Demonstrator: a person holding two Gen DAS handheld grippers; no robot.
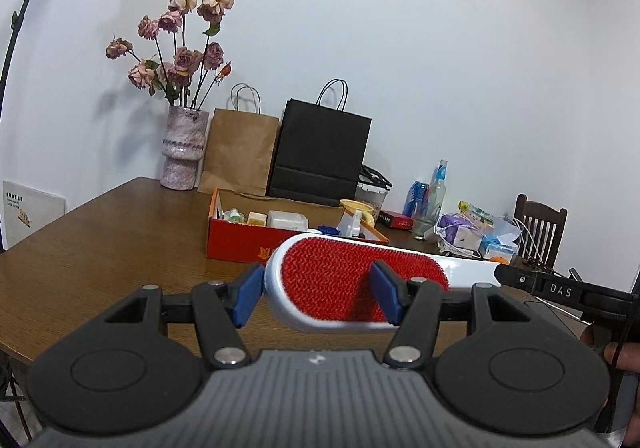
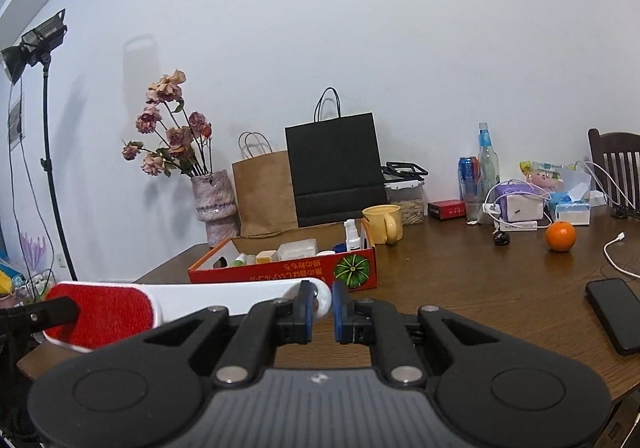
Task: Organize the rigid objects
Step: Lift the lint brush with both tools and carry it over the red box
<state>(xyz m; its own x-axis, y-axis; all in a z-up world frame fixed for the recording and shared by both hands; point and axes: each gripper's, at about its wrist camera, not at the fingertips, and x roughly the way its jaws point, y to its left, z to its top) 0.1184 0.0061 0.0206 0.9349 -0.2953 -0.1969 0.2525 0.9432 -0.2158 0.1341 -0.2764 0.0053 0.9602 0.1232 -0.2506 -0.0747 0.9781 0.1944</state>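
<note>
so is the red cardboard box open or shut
Open: the red cardboard box has no lid on, and small bottles and containers show inside.

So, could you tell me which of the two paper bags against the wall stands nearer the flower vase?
The brown paper bag: it stands right beside the flower vase, whereas the black paper bag is on its far side.

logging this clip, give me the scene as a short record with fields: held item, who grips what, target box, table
held item: lint brush, red pad, white body
left gripper: clamped across the brush's red head
right gripper: shut on the brush's white handle tip
brush state: lifted above the table, held at both ends
target box: red cardboard box, open, small bottles inside
table: wooden table, with orange and phone
</note>
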